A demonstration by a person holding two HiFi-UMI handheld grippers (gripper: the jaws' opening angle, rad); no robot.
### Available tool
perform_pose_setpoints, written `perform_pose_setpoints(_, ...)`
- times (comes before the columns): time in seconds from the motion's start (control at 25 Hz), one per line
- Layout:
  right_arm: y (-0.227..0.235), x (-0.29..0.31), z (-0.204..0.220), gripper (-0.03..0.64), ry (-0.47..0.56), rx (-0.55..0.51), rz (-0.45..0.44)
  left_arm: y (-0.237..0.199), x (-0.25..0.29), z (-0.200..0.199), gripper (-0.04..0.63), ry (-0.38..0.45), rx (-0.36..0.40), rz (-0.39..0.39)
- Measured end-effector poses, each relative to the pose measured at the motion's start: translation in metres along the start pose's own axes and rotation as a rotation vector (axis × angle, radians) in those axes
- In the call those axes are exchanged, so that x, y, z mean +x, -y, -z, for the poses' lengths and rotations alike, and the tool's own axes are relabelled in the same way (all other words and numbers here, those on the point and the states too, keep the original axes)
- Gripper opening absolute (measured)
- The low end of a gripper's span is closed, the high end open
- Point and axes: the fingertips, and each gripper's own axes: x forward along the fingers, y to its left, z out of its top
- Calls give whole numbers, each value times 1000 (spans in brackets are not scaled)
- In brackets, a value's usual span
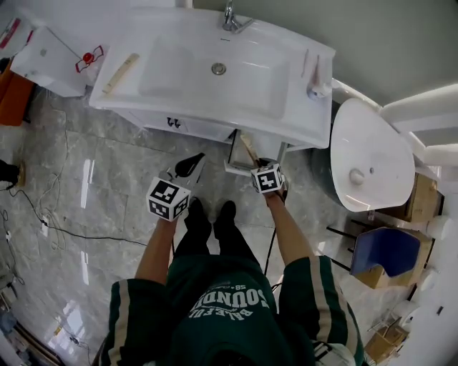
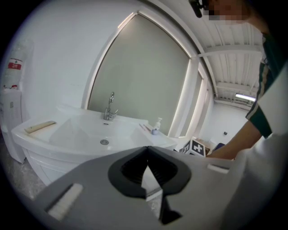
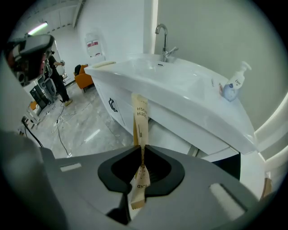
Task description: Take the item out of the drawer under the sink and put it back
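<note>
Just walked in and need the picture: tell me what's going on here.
A person stands at a white sink with a gripper in each hand. The right gripper is shut on a thin paper packet, held near the open drawer under the sink. The left gripper is shut and empty.

The tap point(image 1: 230, 18) stood at the sink's point(image 1: 164, 100) far edge, with a soap bottle point(image 1: 318, 87) on its right rim and a flat stick point(image 1: 120, 73) on its left. The drawer point(image 1: 235, 166) stood open beneath, right side. The packet point(image 3: 140, 117), in the right gripper point(image 3: 140, 150), was just near it.
</note>
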Motion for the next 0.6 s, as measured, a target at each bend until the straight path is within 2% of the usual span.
perform_pose_setpoints(0.28, -18, -81, -63, 32, 173, 9, 1, 10, -15, -51, 51, 40, 69, 16)
perform_pose_setpoints(0.6, -8, -160, -136, 31, 400, 40, -11, 16, -21, -100, 51, 104, 119, 5)
